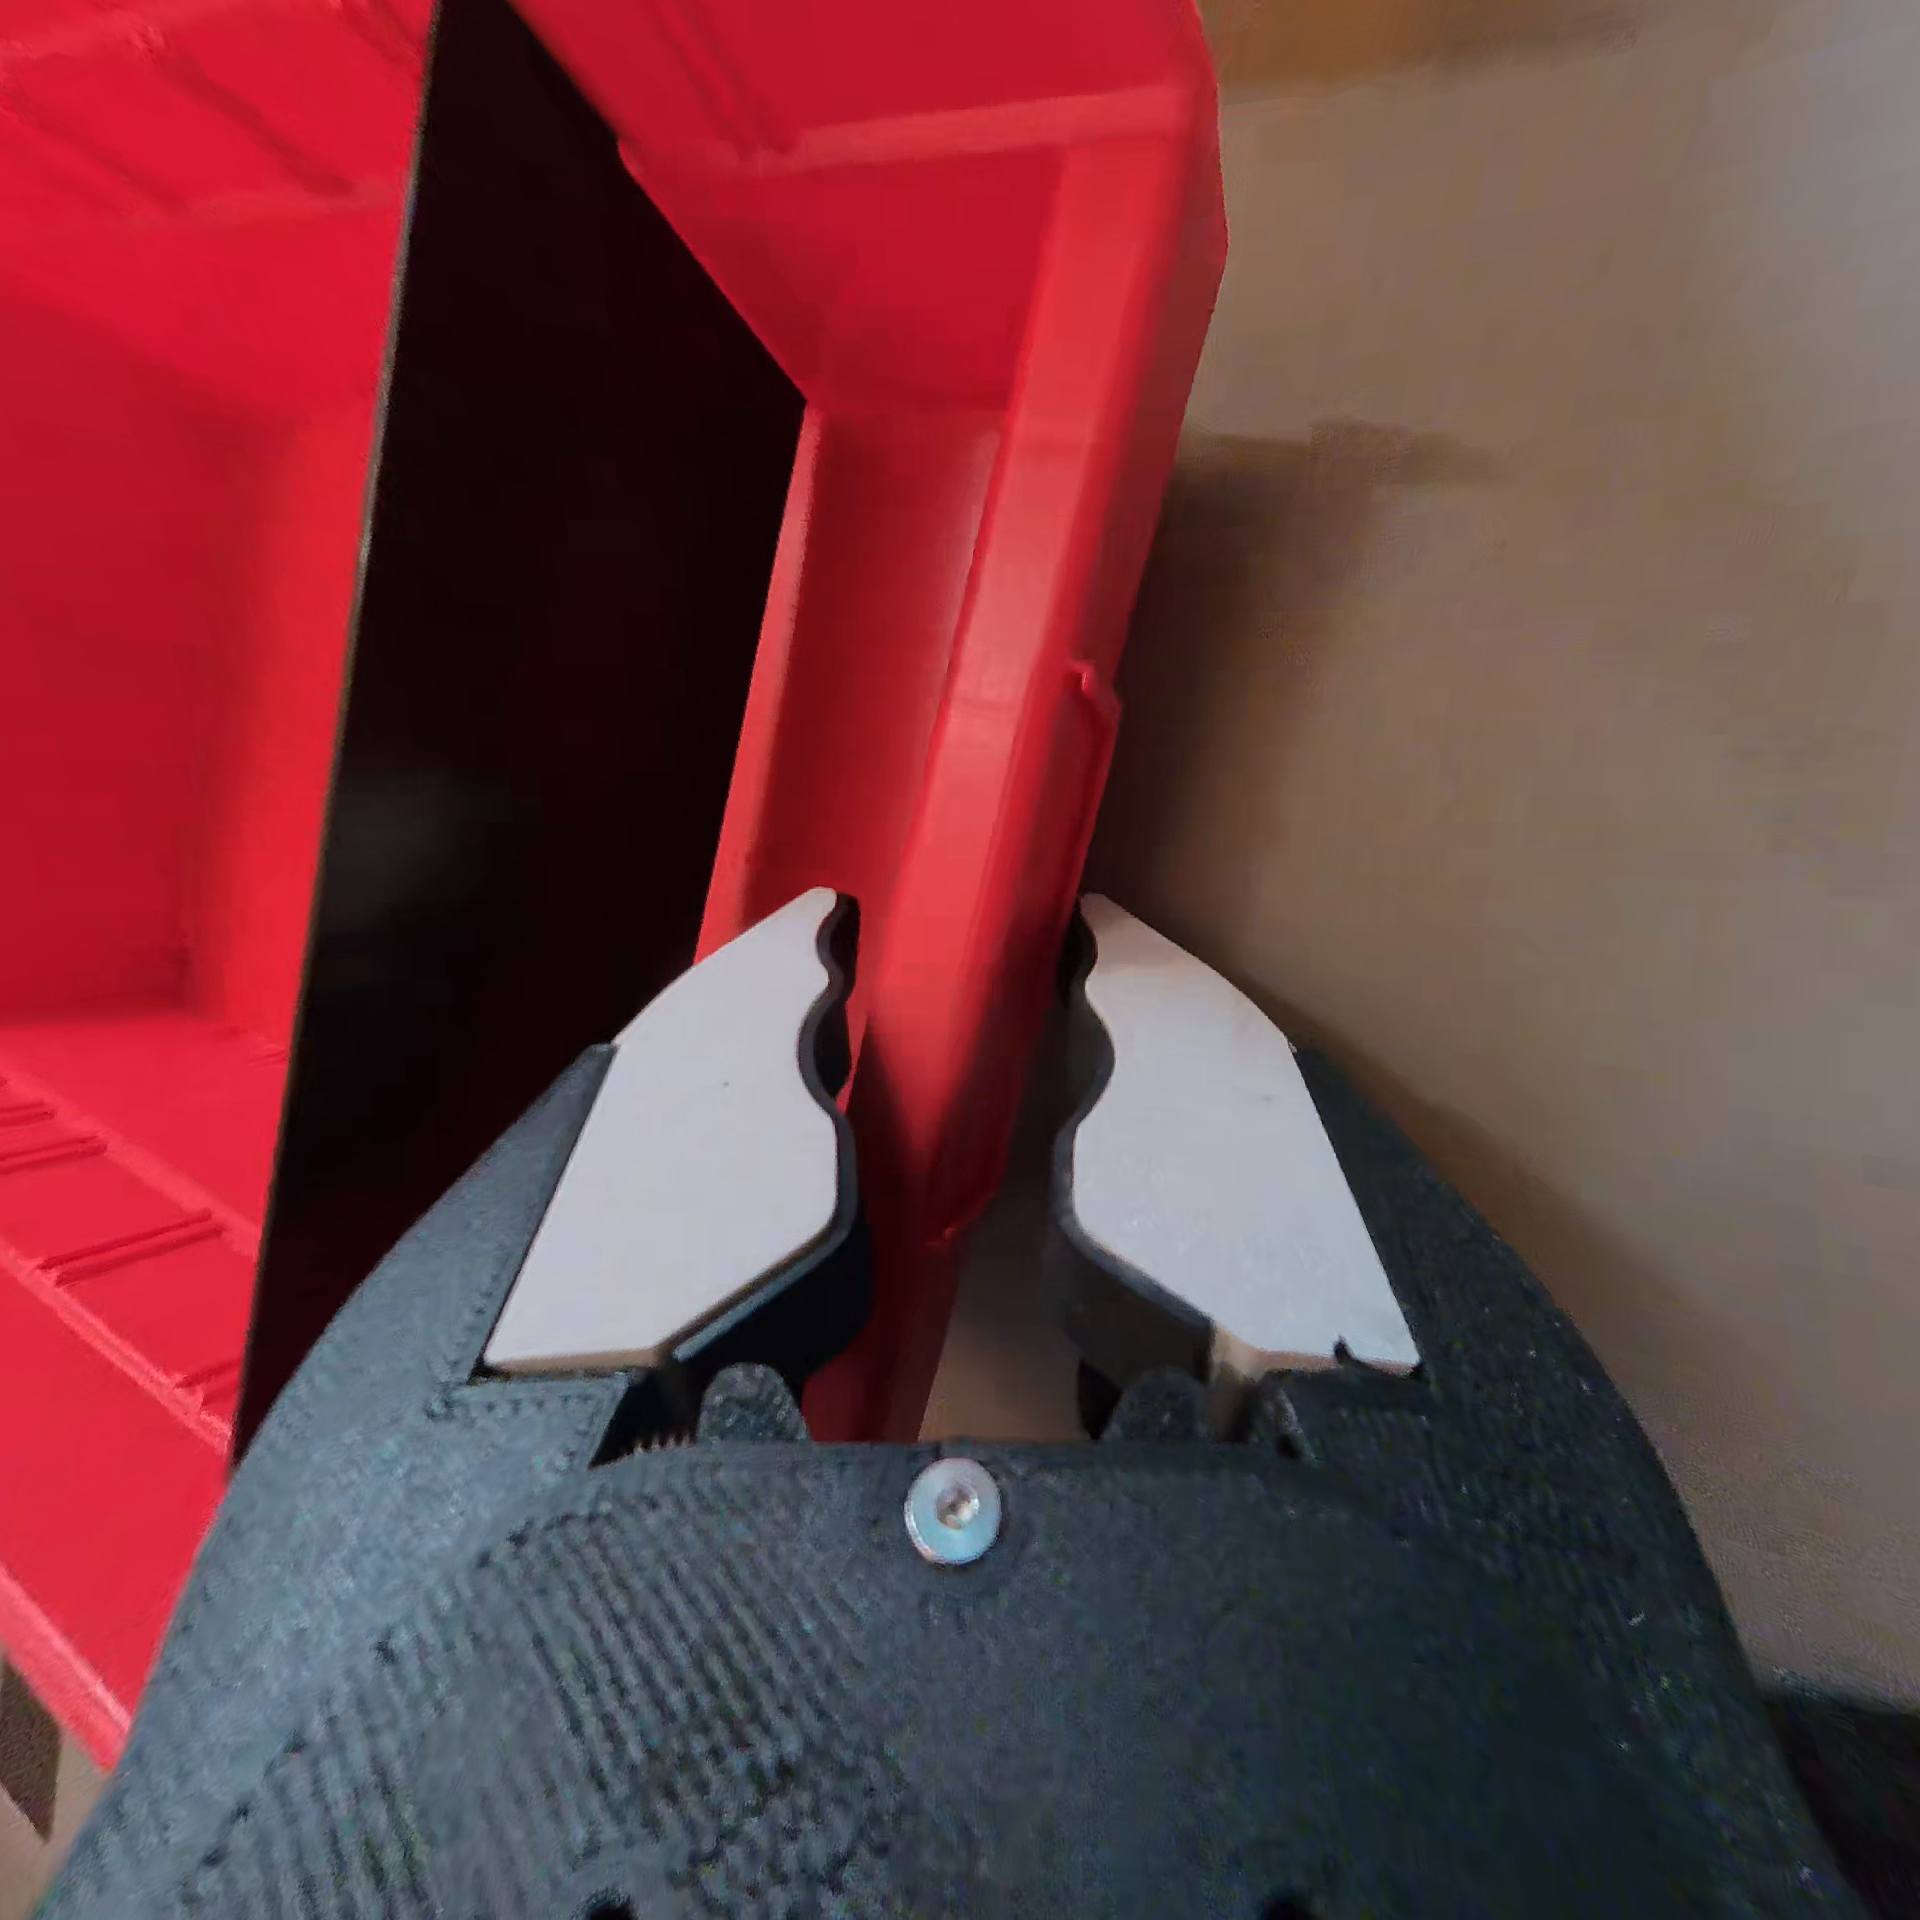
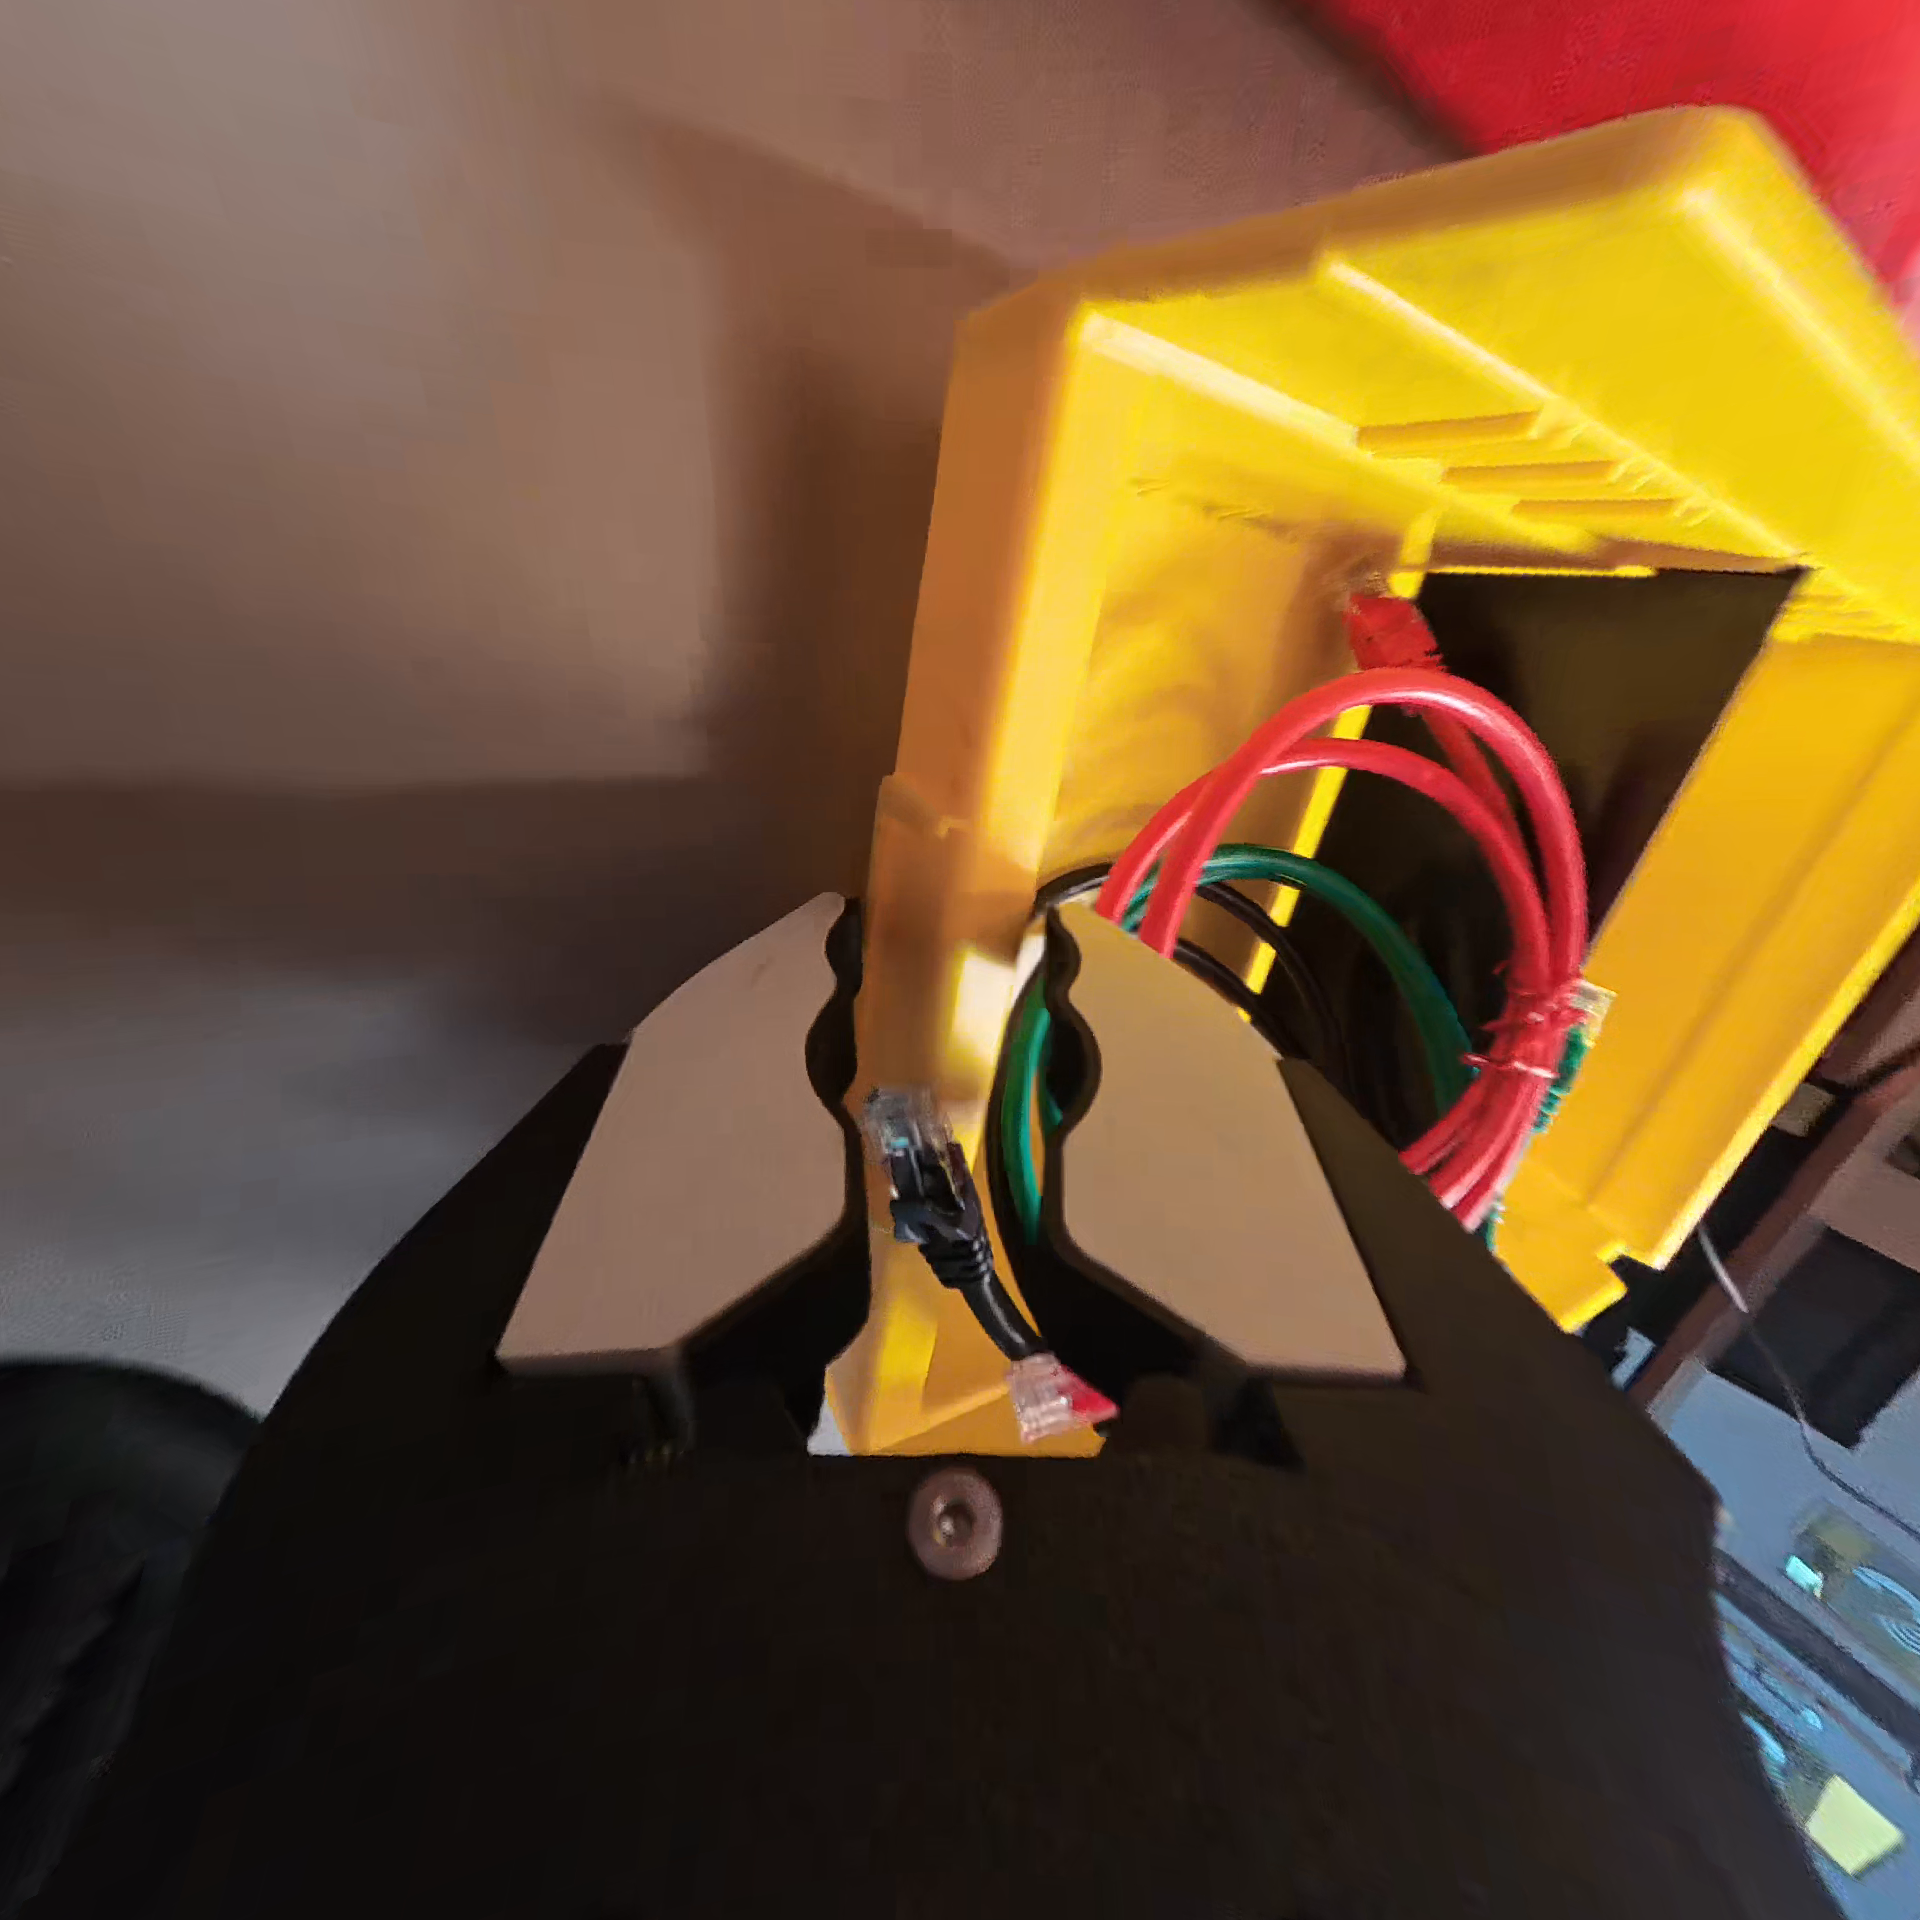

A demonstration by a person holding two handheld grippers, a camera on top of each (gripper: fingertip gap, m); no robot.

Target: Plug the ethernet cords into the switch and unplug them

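In the left wrist view, my left gripper is shut on the side rim of a red plastic bin, one finger inside and one outside. The bin is tilted, and its opening shows a dark inside. In the right wrist view, my right gripper is shut on the rim of a yellow plastic bin, also tilted. This bin holds coiled ethernet cords: red cords, a green cord and a black cord whose plug hangs between my fingers. No switch is in view.
A plain beige surface lies behind the red bin. In the right wrist view, part of the red bin shows at the top right. Dark furniture and a glossy surface show at the lower right.
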